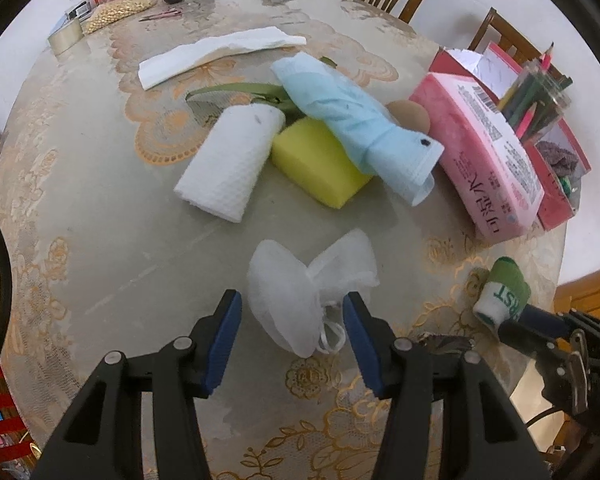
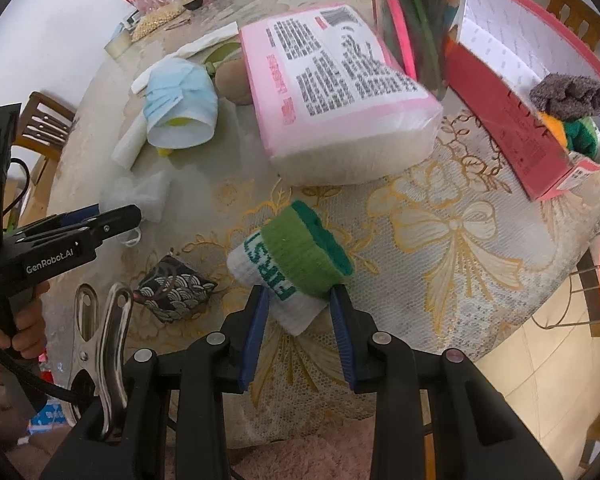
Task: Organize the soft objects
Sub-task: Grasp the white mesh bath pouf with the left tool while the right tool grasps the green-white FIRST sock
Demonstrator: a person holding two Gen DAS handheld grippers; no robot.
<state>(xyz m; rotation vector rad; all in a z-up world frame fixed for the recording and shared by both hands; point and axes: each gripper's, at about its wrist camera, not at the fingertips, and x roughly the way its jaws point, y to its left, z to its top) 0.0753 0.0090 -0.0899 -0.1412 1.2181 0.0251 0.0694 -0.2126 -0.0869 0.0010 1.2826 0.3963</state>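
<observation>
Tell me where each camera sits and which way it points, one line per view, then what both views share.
Left wrist: rides on the left tongs, looking forward and down over the table at the white mesh pouf between its open fingers; its own black arms show.
Right wrist: rides on the right tongs, facing the red box, shut on the green and white sock roll; the left tongs and a hand show at left.
Shared: sock roll, pouf, pink tissue pack, blue cloth.
</observation>
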